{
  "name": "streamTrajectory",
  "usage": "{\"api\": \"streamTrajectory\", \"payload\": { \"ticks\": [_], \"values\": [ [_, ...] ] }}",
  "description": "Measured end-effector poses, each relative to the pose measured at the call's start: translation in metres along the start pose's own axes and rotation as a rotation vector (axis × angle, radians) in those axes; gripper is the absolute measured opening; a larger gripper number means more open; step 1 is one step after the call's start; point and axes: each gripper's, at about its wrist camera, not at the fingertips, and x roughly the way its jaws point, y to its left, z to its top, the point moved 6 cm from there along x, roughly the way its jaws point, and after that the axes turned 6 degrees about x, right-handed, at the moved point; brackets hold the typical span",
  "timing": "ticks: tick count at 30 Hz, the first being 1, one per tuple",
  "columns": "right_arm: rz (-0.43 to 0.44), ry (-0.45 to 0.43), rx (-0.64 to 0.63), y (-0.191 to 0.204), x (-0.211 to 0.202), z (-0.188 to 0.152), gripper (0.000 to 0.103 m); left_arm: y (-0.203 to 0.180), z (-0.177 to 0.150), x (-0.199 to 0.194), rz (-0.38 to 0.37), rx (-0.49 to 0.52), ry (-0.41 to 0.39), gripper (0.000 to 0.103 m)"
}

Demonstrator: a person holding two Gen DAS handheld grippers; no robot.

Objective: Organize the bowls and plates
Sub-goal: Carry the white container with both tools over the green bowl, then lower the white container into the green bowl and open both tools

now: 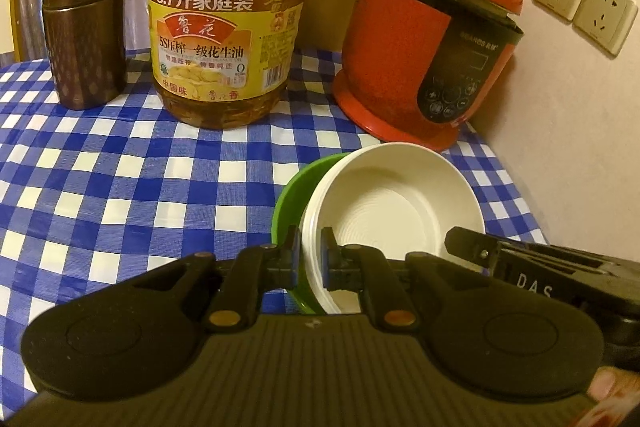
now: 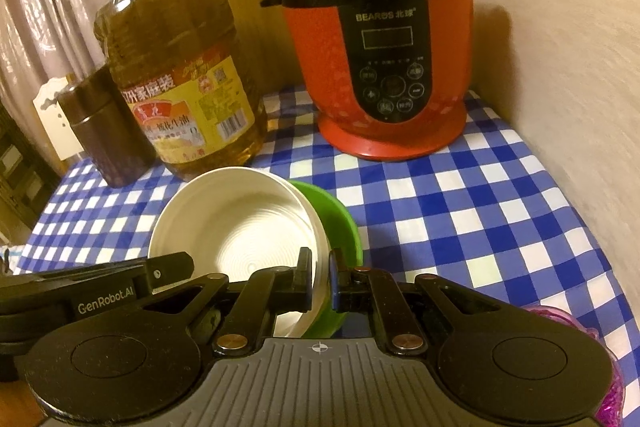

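In the left wrist view the left gripper [image 1: 311, 259] is nearly closed, its jaws clamped on the near rim of the stacked bowls, one finger outside the green bowl [image 1: 285, 203] and one inside the white bowl [image 1: 394, 203]. The white bowl nests in the green one; both tilt, their open mouths facing up and toward the camera, with the rims rising away from the gripper. The white bowl is smooth, round plastic with concentric ridges on its floor. To the right of this gripper the right gripper [image 1: 464, 247] reaches the same stack. Beyond stand a glossy red rice cooker [image 1: 428, 59], a clear peanut oil jug [image 1: 224, 27] and a brown metal flask [image 1: 86, 27] on the blue-and-white checked table [image 1: 120, 179]. In the right wrist view the right gripper [image 2: 319, 275] is likewise almost shut, pinching the rims of the white bowl [image 2: 240, 223] and the green bowl [image 2: 340, 223] just ahead of it, while the left gripper [image 2: 168, 267] comes in from the left. The cooker [image 2: 384, 59] stands straight ahead, and the jug [image 2: 176, 75] ahead-left.
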Motion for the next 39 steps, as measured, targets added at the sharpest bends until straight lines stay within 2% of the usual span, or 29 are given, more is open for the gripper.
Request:
{"api": "streamTrajectory", "payload": {
  "ticks": [14, 19, 35, 39],
  "values": [
    [0.009, -0.005, 0.009, -0.004, 0.008, -0.003, 0.009, 0.002, -0.002, 0.001, 0.009, 0.000, -0.012, 0.009],
    [0.053, -0.034, 0.073, -0.011, 0.004, 0.002, 0.018, 0.006, 0.003, -0.005, 0.011, -0.023, -0.045, 0.009],
    [0.076, -0.133, 0.110, -0.007, -0.035, 0.012, 0.023, 0.017, 0.008, -0.029, 0.005, -0.063, -0.076, 0.009],
    [0.084, -0.134, 0.102, 0.001, -0.047, 0.007, 0.029, 0.016, 0.006, -0.041, 0.001, -0.064, -0.065, 0.010]
  ]
}}
